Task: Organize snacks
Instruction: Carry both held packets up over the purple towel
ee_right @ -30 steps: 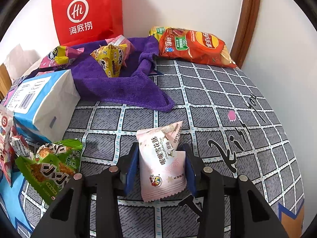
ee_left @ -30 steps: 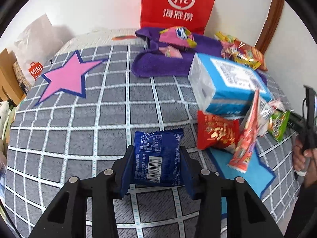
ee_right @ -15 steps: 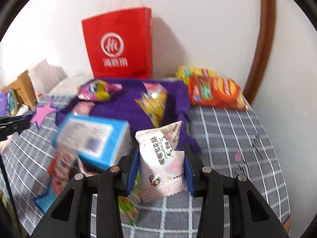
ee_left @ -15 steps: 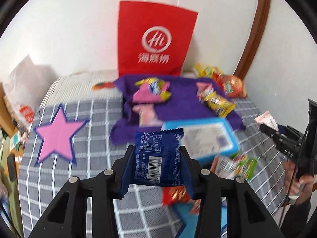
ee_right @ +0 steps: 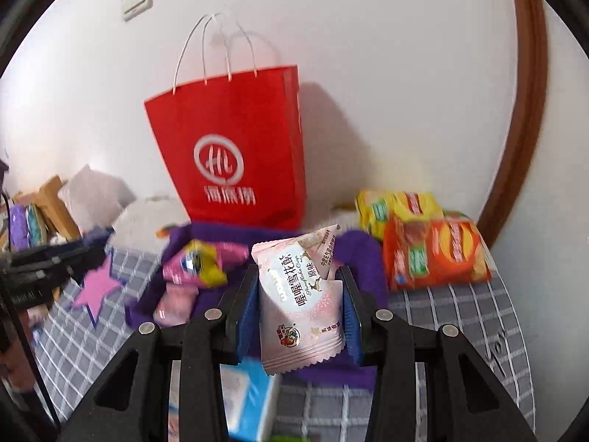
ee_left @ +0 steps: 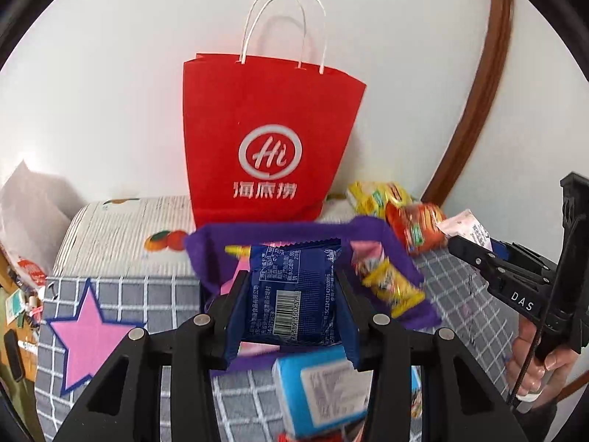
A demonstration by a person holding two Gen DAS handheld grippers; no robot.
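I have a snack in each tool and neither is put away yet; the left tool [ee_left: 292, 311] is clamped on a dark blue packet [ee_left: 294, 293], held up off the bed [ee_left: 121, 287], and the right tool [ee_right: 299, 315] is clamped on a pale pink packet [ee_right: 300, 302], also lifted; both point toward the red paper bag [ee_left: 270, 143] standing against the far wall, which I judge to be where they go, though I cannot see inside it; plenty is left: small wrapped snacks lie on the purple towel [ee_right: 359, 254] in front of the bag, an orange chip bag [ee_right: 436, 254] and a yellow one [ee_right: 395, 206] sit far right, and a blue box [ee_left: 324, 392] lies near me; so I reckon the sorting is early, with most items loose.
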